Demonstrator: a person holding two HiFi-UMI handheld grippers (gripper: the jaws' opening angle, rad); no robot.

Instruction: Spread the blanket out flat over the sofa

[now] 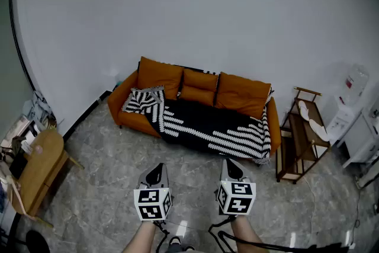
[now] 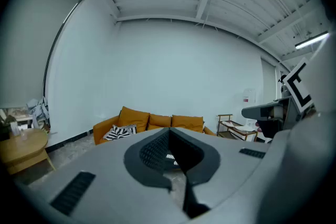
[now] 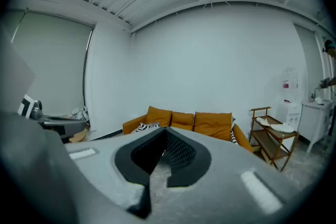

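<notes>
The black-and-white striped blanket (image 1: 208, 127) is seen laid along the seat of the orange sofa (image 1: 161, 76), which is set against the white wall at the far side of the room. Most of the seat is covered from the middle to the right end, where an edge of the cloth is draped by the armrest. At the left end a striped bundle (image 1: 144, 101) is heaped near the arm (whether it is a bunched part of the blanket or a matching cushion cannot be told from here). The spreading is judged largely done; if that bundle belongs to the blanket, it is left to be pulled out and smoothed. The three back cushions are left uncovered.

The cloth is shown lying fairly flat, its white bands running in rows across the dark ground, with the front hem hung over the seat edge toward the grey floor (image 1: 112, 154).

The left gripper (image 1: 155, 170) and the right gripper (image 1: 232, 165) are held side by side well back from the sofa, pointed toward it. On each, the jaws are brought together, and nothing is held in either.
</notes>
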